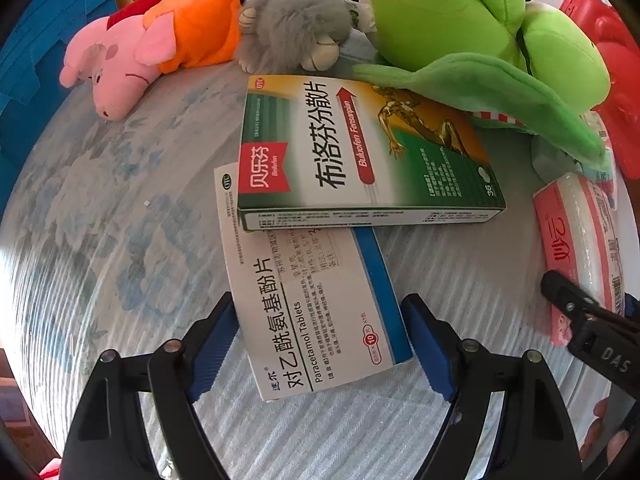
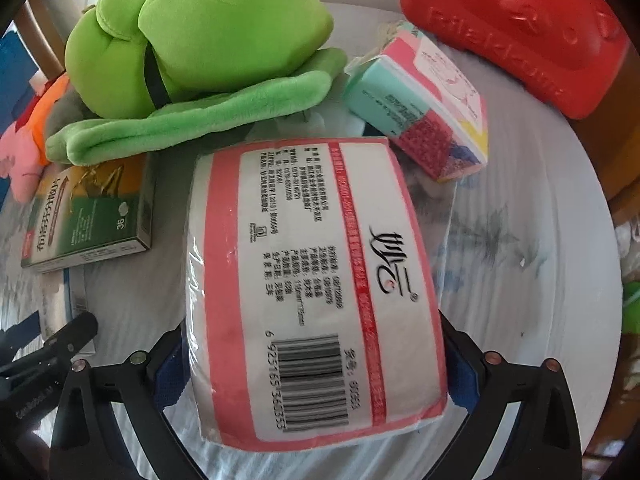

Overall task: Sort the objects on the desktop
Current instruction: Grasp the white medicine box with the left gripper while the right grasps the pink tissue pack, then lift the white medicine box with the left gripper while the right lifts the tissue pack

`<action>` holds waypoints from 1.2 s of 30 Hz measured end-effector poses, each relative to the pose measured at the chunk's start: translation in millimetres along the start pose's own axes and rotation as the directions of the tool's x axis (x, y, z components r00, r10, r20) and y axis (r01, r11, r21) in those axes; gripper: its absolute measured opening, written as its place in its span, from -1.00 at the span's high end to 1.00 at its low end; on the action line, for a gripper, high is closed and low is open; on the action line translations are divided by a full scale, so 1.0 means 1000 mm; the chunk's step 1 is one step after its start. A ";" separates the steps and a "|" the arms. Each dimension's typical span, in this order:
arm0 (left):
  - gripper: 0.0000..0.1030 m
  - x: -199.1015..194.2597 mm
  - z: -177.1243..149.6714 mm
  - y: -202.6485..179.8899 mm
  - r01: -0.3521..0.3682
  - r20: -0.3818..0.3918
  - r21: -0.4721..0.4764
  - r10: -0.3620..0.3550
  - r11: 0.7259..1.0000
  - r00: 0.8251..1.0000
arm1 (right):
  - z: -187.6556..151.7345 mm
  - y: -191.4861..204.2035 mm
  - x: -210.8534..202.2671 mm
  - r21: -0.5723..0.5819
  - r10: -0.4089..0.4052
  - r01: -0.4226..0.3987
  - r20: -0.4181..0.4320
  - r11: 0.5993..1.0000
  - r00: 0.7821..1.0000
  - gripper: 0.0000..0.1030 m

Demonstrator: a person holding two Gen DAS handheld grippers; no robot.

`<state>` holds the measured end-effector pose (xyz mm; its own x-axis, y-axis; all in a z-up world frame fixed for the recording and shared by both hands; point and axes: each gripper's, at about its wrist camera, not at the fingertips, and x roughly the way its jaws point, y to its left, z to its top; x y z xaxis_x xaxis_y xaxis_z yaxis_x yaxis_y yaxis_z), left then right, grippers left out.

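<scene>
A white and blue paracetamol box (image 1: pixel 316 312) lies on the round table (image 1: pixel 104 216), partly under a green ibuprofen box (image 1: pixel 360 152). My left gripper (image 1: pixel 324 344) points down over the white box, its blue pads (image 1: pixel 212 344) pressed against the box's two long edges. A pink and white tissue pack (image 2: pixel 312 280) lies barcode side up and fills my right gripper (image 2: pixel 316 368), both pads tight on its sides. In the left wrist view the same tissue pack (image 1: pixel 580 248) sits at the right with one black finger of the right gripper beside it.
Plush toys crowd the far side: a pink pig (image 1: pixel 120 60), a grey animal (image 1: pixel 292 28) and a green frog (image 2: pixel 200 40) whose flap overlaps the ibuprofen box (image 2: pixel 92 216). A small multicoloured tissue packet (image 2: pixel 424 108) and a red plastic case (image 2: pixel 520 28) lie at the far right.
</scene>
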<state>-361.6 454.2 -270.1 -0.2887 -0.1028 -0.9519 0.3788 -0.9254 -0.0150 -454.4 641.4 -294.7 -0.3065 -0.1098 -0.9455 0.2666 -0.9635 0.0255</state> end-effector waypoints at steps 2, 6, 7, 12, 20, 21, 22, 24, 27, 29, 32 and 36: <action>-0.63 0.000 0.001 -0.001 0.002 0.003 0.008 -0.002 1.000 1.000 | 0.000 0.002 0.001 -0.008 -0.012 0.012 0.002 1.000 1.000 -0.99; -0.71 0.001 0.006 0.000 0.005 -0.001 0.016 -0.005 1.000 1.000 | 0.004 0.000 0.001 -0.005 -0.015 0.016 0.001 1.000 1.000 -0.99; -0.71 0.001 0.007 -0.001 0.006 0.002 0.023 -0.006 1.000 1.000 | 0.005 -0.002 0.000 0.003 -0.009 0.009 0.004 1.000 1.000 -0.99; -0.59 -0.003 0.010 -0.001 0.020 0.006 0.062 -0.020 0.998 1.000 | 0.005 -0.005 -0.007 0.021 0.022 -0.022 0.016 1.000 1.000 -0.78; -0.55 -0.037 0.005 0.021 0.028 0.047 0.085 -0.032 0.996 0.998 | -0.007 0.012 -0.038 -0.005 0.061 -0.061 0.050 0.998 0.997 -0.77; -0.54 -0.043 0.004 0.025 0.031 0.055 0.086 -0.036 0.996 0.998 | -0.010 0.016 -0.044 -0.009 0.070 -0.070 0.056 0.998 0.996 -0.77; -0.54 -0.048 0.003 0.028 0.034 0.062 0.086 -0.039 0.996 0.997 | -0.011 0.019 -0.050 -0.015 0.076 -0.076 0.061 0.997 0.995 -0.77; -0.52 -0.060 0.000 0.019 0.038 0.076 0.089 -0.045 0.995 0.996 | -0.014 0.028 -0.059 -0.027 0.086 -0.084 0.072 0.996 0.994 -0.77; -0.21 -0.084 -0.030 0.037 0.040 0.119 0.084 -0.050 0.996 0.992 | -0.015 0.050 -0.067 -0.055 0.102 -0.097 0.098 0.994 0.990 -0.77; 0.35 -0.090 -0.038 0.054 0.048 0.127 0.079 -0.058 0.996 0.990 | -0.021 0.068 -0.078 -0.075 0.112 -0.104 0.115 0.992 0.987 -0.77; 0.35 -0.085 -0.033 0.085 0.072 0.109 0.069 -0.079 0.995 0.991 | -0.044 0.101 -0.103 -0.107 0.125 -0.111 0.139 0.988 0.982 -0.77; -0.35 -0.082 -0.037 0.112 0.081 0.079 0.026 -0.083 0.996 0.993 | -0.062 0.120 -0.116 -0.110 0.129 -0.114 0.142 0.987 0.981 -0.77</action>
<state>-262.5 372.5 -204.7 -0.3880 -0.0542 -0.9200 0.3314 -0.9397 -0.0844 -330.0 554.1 -201.9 -0.3960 -0.2672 -0.8785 0.3984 -0.9120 0.0978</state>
